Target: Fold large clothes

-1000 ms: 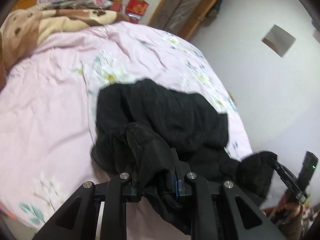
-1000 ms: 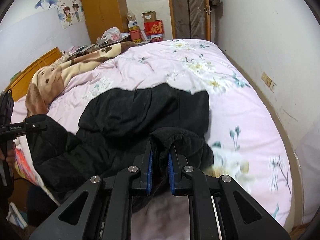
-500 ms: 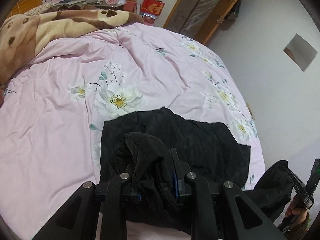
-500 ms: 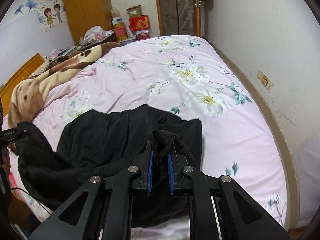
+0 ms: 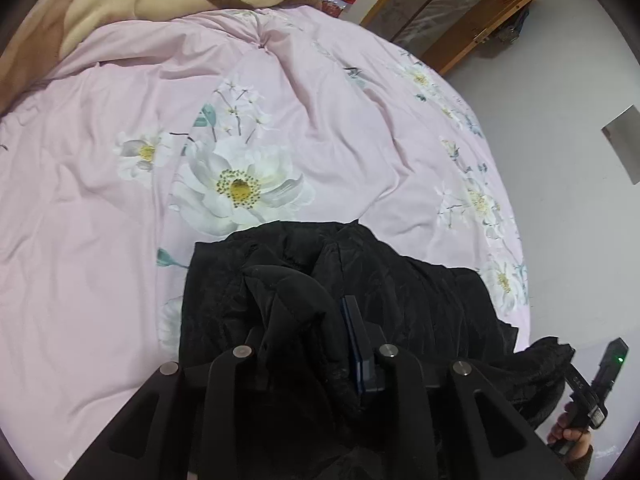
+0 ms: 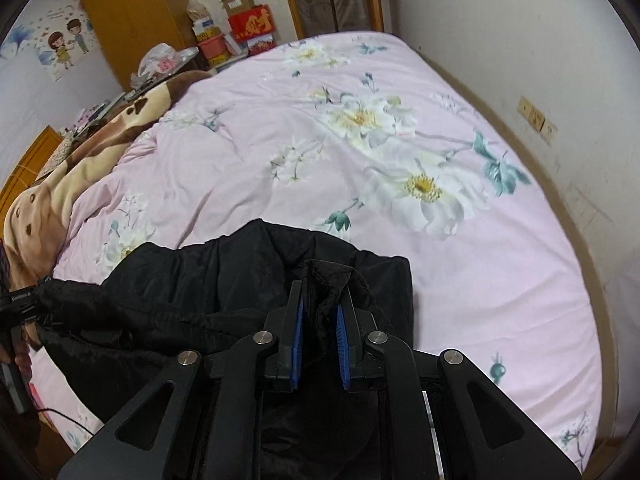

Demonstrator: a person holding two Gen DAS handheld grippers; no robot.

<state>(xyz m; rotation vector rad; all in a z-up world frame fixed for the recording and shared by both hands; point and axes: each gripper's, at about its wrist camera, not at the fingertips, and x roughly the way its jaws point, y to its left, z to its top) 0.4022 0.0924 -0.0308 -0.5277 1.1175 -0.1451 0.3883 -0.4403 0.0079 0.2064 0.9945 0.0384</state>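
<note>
A large black padded jacket (image 5: 420, 300) lies bunched on the pink floral bedspread (image 5: 120, 280) near its front edge. My left gripper (image 5: 304, 320) holds a thick fold of it; its jaws are opening, and the cloth still fills them and hides the left finger. In the right wrist view the jacket (image 6: 192, 280) spreads to the left, and my right gripper (image 6: 322, 292) has a fold of it between its blue pads (image 6: 298, 332), its jaws easing apart. Each view catches the other gripper at its edge: the right gripper (image 5: 592, 384) and the left gripper (image 6: 16, 312).
A brown and cream blanket (image 6: 60, 184) lies along the bed's left side. Boxes and bags (image 6: 248, 24) are piled past the bed's far end beside an orange wardrobe (image 6: 132, 12). A white wall (image 6: 540, 60) runs close along the right side.
Both grippers have carried their folds of the jacket forward over the bed and lower. More open bedspread now lies ahead. Both pairs of jaws stand slightly wider.
</note>
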